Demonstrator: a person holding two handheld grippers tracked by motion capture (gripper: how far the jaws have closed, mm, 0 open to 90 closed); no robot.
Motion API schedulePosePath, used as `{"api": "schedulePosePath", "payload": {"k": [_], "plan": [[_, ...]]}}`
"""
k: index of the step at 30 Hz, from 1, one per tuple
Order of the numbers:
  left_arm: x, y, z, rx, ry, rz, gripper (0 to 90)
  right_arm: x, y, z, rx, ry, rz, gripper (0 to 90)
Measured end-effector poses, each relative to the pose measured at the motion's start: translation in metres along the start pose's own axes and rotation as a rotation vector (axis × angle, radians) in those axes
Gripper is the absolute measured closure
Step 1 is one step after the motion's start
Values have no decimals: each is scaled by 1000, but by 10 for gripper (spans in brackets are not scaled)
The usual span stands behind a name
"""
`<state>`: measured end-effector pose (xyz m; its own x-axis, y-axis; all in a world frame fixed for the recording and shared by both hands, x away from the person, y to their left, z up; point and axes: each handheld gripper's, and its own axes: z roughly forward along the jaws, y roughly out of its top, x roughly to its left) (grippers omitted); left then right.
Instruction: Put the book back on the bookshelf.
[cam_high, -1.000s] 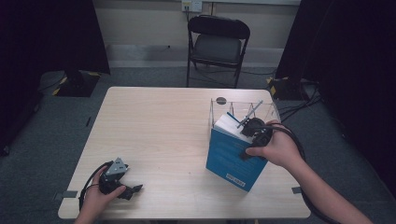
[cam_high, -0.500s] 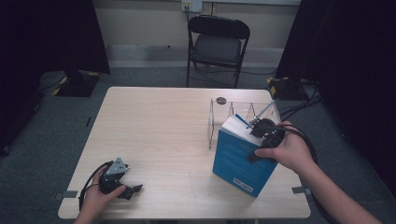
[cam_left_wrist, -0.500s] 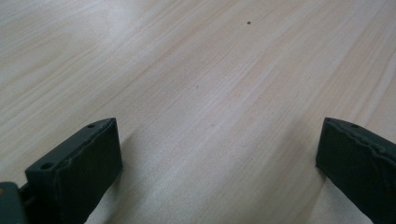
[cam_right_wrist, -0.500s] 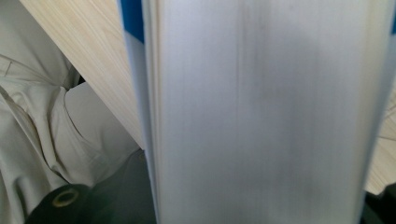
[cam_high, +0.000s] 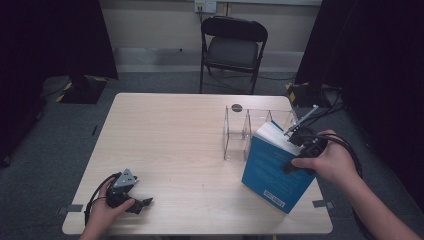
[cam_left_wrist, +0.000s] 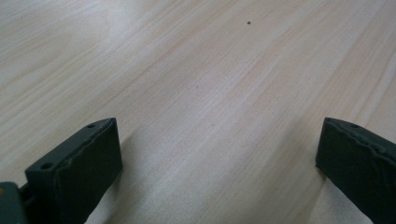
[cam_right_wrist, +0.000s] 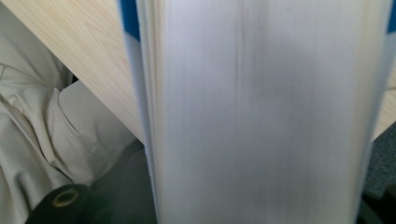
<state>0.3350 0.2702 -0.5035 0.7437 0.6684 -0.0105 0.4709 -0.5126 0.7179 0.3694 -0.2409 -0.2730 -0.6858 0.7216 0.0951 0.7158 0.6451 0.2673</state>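
The light wooden table (cam_high: 165, 140) spans the middle of the high view. At its right, a thick blue book (cam_high: 272, 170) hangs tilted, its lower corner at the near right edge, just in front of the clear acrylic rack (cam_high: 245, 131). It looks heavy, stiff and glossy, so gripping across the page block suits it. The right gripper (cam_high: 301, 139) pinches its top edge. Lower left, the left gripper (cam_high: 131, 200) rests, jaws spread.

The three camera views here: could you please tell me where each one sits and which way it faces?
High view: above the person's side, facing forward and down on the table; both forearms, left gripper, right gripper.
Left gripper view: on that gripper, facing bare tabletop between open jaws.
Right gripper view: facing the page edges of the blue book.
Shared: the book and the table.
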Motion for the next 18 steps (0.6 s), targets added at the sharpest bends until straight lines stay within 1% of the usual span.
{"api": "schedulePosePath", "payload": {"k": [2, 3, 4, 5, 6, 7, 8, 9, 10, 11, 14, 15, 16, 17, 18], "plan": [[0, 0, 0, 0, 0, 0, 0, -3, -3, -2, 0, -5, 15, 617], [1, 0, 0, 2, 3, 9, 0, -4, -5, -3, 3, -1, 19, 617], [0, 0, 0, 0, 0, 0, 0, -8, -7, -6, -3, -3, 36, 617], [0, 0, 0, 1, 2, 6, 0, -8, -7, -6, -3, -3, 36, 617], [0, 0, 0, -1, 1, 0, 0, -12, -11, -8, -9, -5, 51, 616], [0, 0, 0, -1, 1, 0, 0, -13, -13, -9, -18, -18, 54, 617], [0, 0, 0, 0, 0, 1, 0, -13, -13, -9, -18, -18, 54, 617], [0, 0, 0, 0, 0, 0, 0, -14, -14, -10, -16, -18, 66, 617], [1, 0, 0, 2, 3, 9, 0, -17, -16, -11, -15, -15, 74, 617], [0, 0, 0, 0, 0, 0, 0, -18, -18, -12, -17, -25, 86, 617], [0, 0, 0, 0, 0, 0, 0, -22, -22, -13, -11, -48, 87, 617], [0, 0, 0, 0, 0, 0, 0, -25, -25, -14, -8, -46, 96, 617], [0, 0, 0, 1, 2, 5, 0, -25, -25, -14, -8, -46, 96, 617], [0, 0, 0, 0, 0, 0, 0, -26, -27, -15, -6, -50, 103, 616], [0, 0, 0, 0, 0, 0, 0, -30, -30, -16, -12, -41, 122, 617]]}}
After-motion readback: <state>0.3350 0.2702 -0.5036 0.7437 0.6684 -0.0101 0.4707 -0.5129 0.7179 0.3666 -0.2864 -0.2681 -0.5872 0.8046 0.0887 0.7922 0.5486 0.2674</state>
